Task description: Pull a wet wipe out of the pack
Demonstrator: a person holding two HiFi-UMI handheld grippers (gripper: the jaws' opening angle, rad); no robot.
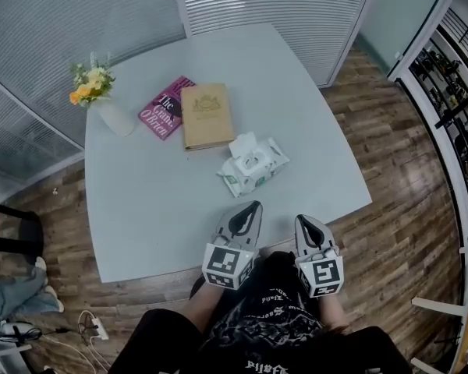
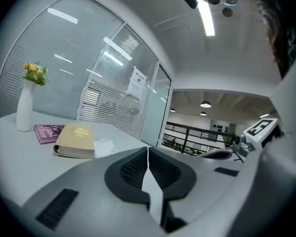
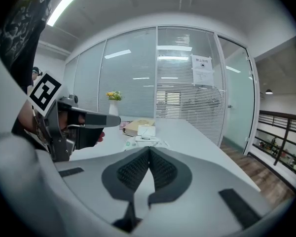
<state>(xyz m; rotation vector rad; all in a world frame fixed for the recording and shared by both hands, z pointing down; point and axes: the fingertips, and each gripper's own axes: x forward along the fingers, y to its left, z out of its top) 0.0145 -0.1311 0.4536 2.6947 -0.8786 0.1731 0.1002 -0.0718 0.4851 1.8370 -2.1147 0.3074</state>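
Observation:
The wet wipe pack (image 1: 252,164) lies on the pale table (image 1: 156,201), white and green, its flip lid standing open. The right gripper view shows the same pack (image 3: 144,138) beyond the jaws, and the left gripper view shows only its white lid (image 2: 103,147). My left gripper (image 1: 255,208) is at the table's near edge, jaws shut with nothing in them. My right gripper (image 1: 303,221) hovers beside it, also shut and empty. Both point toward the pack, a short way short of it.
A tan book (image 1: 206,114) and a magenta book (image 1: 164,106) lie behind the pack. A white vase of flowers (image 1: 109,107) stands at the far left. Glass walls with blinds close off the back; wood floor surrounds the table.

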